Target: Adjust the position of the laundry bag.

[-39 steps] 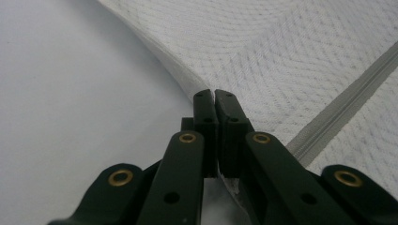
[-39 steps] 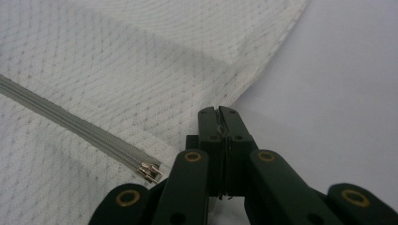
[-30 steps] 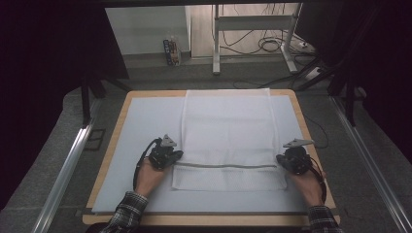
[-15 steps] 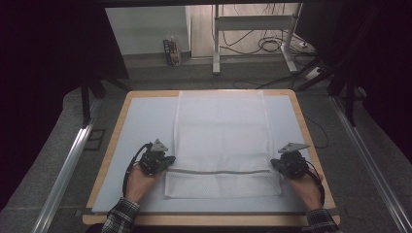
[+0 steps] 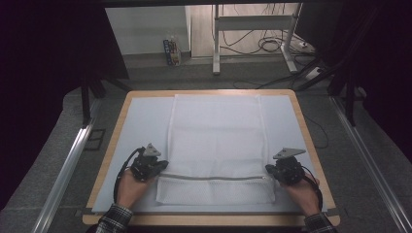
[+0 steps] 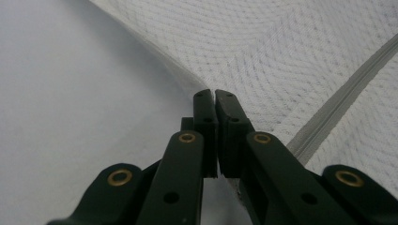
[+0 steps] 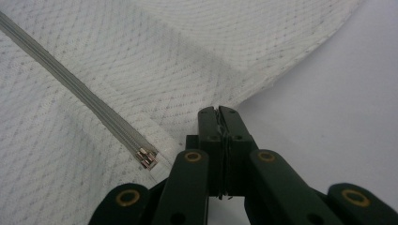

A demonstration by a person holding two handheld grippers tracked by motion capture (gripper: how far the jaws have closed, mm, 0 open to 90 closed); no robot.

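Note:
A white mesh bag (image 5: 214,136) lies flat on the white board (image 5: 141,126), with a grey zipper (image 5: 214,177) running across its near part. My left gripper (image 5: 163,168) is shut on the bag's left edge at the zipper's end. In the left gripper view the jaws (image 6: 215,93) pinch the mesh edge, with the zipper (image 6: 338,112) to their right. My right gripper (image 5: 269,171) is shut on the bag's right edge. In the right gripper view its jaws (image 7: 218,110) clamp the mesh beside the zipper's metal end (image 7: 148,159).
The board lies on a wood-rimmed table (image 5: 311,145). Metal rails (image 5: 68,170) run along both sides. Beyond the far edge stand a desk frame (image 5: 216,43), floor cables (image 5: 267,46) and a small carton (image 5: 171,52). Bare board lies left and right of the bag.
Both hands have drawn back toward the near edge, dragging the mesh bag with them. The zipper line and the bag's far edge now lie closer to the person.

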